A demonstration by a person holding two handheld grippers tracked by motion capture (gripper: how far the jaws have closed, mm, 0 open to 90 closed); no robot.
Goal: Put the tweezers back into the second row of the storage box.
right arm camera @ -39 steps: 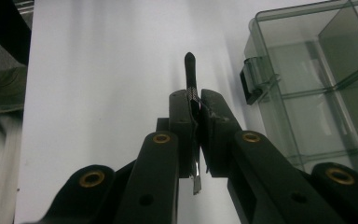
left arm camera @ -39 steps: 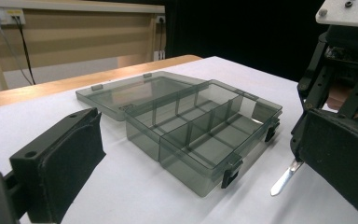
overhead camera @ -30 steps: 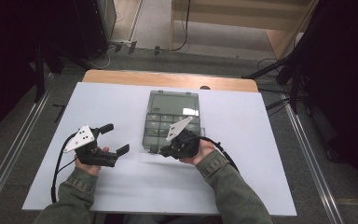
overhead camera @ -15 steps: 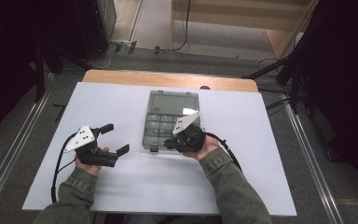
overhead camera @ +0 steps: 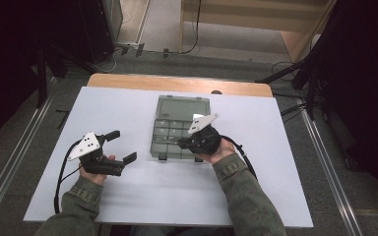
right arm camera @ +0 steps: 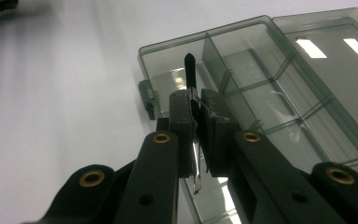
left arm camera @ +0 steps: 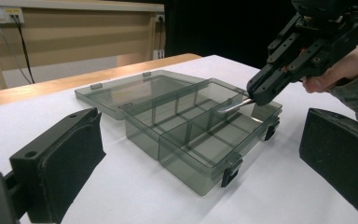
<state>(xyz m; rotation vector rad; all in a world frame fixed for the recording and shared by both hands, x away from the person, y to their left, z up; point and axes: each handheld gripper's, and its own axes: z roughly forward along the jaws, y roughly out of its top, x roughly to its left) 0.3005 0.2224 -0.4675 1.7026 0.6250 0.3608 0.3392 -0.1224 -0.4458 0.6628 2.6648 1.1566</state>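
A smoky clear compartment box (overhead camera: 173, 132) lies open mid-table, its lid (overhead camera: 183, 105) flat behind it. My right gripper (overhead camera: 182, 143) hovers over the box's near right compartments (right arm camera: 261, 93), shut on a thin metal tool (right arm camera: 189, 70) with a dark pointed tip. From the left gripper view, that tool (left arm camera: 233, 107) pokes out of the right gripper (left arm camera: 261, 95) above the box (left arm camera: 191, 126). My left gripper (overhead camera: 122, 146) rests on the table left of the box, open, with nothing between its jaws (left arm camera: 205, 158).
The white table top (overhead camera: 128, 196) has free room in front of the box and on both sides. A wooden strip (overhead camera: 177, 83) runs along its far edge. Cables trail from both grippers toward the near edge.
My right gripper has shifted a little to the right and farther over the box, with the tool still in it. The left gripper has stayed put.
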